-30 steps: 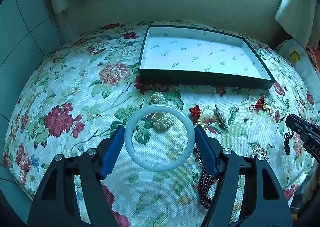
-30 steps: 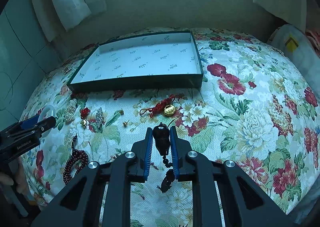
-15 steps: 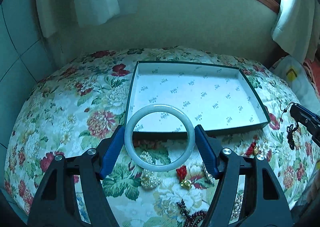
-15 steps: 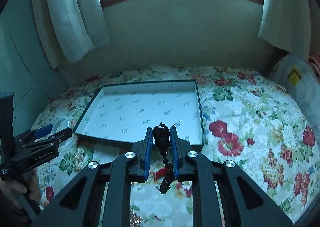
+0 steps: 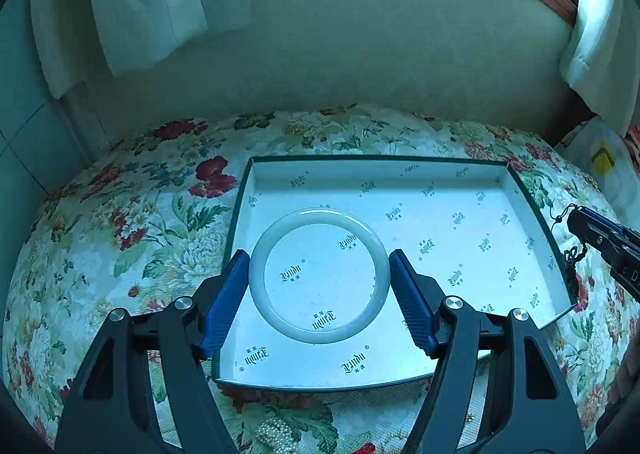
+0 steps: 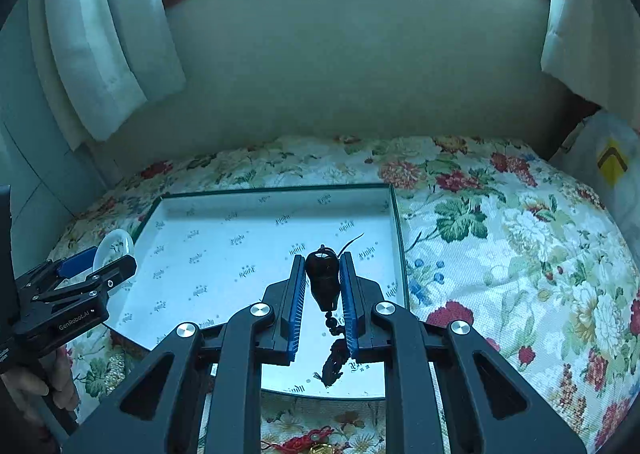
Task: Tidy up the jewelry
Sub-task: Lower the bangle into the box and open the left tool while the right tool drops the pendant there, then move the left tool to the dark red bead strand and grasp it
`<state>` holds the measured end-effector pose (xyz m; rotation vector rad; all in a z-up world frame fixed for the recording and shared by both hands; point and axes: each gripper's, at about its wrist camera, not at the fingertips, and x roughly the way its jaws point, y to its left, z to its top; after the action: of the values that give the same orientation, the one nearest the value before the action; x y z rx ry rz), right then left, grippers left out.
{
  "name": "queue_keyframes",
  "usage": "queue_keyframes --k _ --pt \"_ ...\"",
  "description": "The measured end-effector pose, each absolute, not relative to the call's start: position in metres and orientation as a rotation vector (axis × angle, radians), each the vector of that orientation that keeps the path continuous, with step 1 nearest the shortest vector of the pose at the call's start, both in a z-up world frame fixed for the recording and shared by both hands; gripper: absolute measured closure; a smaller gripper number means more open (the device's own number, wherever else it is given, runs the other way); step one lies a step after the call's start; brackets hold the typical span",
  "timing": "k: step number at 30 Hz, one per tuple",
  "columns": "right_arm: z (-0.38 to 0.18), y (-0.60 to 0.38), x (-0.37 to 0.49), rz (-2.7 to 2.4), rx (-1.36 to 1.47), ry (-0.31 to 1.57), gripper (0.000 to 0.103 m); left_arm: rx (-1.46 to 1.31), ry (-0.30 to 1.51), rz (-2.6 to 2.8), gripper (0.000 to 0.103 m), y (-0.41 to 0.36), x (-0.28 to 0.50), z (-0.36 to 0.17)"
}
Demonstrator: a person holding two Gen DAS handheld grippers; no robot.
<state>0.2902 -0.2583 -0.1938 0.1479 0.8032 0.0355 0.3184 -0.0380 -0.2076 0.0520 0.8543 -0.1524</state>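
Note:
My left gripper (image 5: 319,266) is shut on a pale jade bangle (image 5: 276,318) and holds it above the left part of the shallow white-lined box (image 5: 520,189). My right gripper (image 6: 323,266) is shut on a dark bead pendant (image 6: 322,278) whose beads and tassel hang below the fingers, above the box's right front part (image 6: 394,221). The left gripper with the bangle shows at the left in the right wrist view (image 6: 96,266). The right gripper with the dangling pendant shows at the right edge in the left wrist view (image 5: 576,221).
The box lies on a floral cloth (image 5: 120,238). A pearl piece (image 5: 276,434) and a red ornament (image 6: 304,442) lie on the cloth in front of the box. A wall and curtains (image 6: 100,33) stand behind. A white bag (image 6: 612,161) lies at the far right.
Both grippers have moved forward from over the cloth to above the box, each keeping its hold. The loose jewelry has slipped toward the bottom edge of both views.

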Motion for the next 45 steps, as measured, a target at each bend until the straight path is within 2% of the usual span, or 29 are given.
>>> queue_keyframes --k 6,15,18,20,23,24,27,37,45 --pt "-0.238 -0.257 0.299 0.021 0.143 0.915 0.085 0.077 0.928 -0.149 0.033 -0.042 0.329 -0.244" --pt "-0.259 -0.258 0.306 0.006 0.133 0.957 0.085 0.076 0.984 -0.133 0.032 -0.04 0.339 -0.268" --pt "-0.261 -0.258 0.307 0.008 0.14 0.959 0.085 0.084 0.967 -0.133 0.03 -0.04 0.338 -0.268" --pt "-0.263 -0.258 0.307 0.007 0.141 0.962 0.083 0.086 0.962 -0.132 0.023 -0.04 0.338 -0.267" --pt "-0.26 -0.259 0.307 0.007 0.148 0.956 0.083 0.088 0.953 -0.129 0.023 -0.04 0.339 -0.262" --pt "-0.258 -0.259 0.306 0.006 0.15 0.95 0.081 0.09 0.947 -0.127 0.022 -0.04 0.338 -0.26" --pt "-0.248 -0.259 0.301 0.0 0.154 0.923 0.05 0.085 0.938 -0.127 0.018 -0.04 0.336 -0.253" --pt "-0.213 -0.249 0.259 0.037 0.143 0.871 0.05 0.074 0.924 -0.175 0.018 -0.041 0.294 -0.224" --pt "-0.217 -0.239 0.197 0.076 0.147 0.916 0.05 0.06 0.954 -0.181 0.018 -0.035 0.234 -0.219"
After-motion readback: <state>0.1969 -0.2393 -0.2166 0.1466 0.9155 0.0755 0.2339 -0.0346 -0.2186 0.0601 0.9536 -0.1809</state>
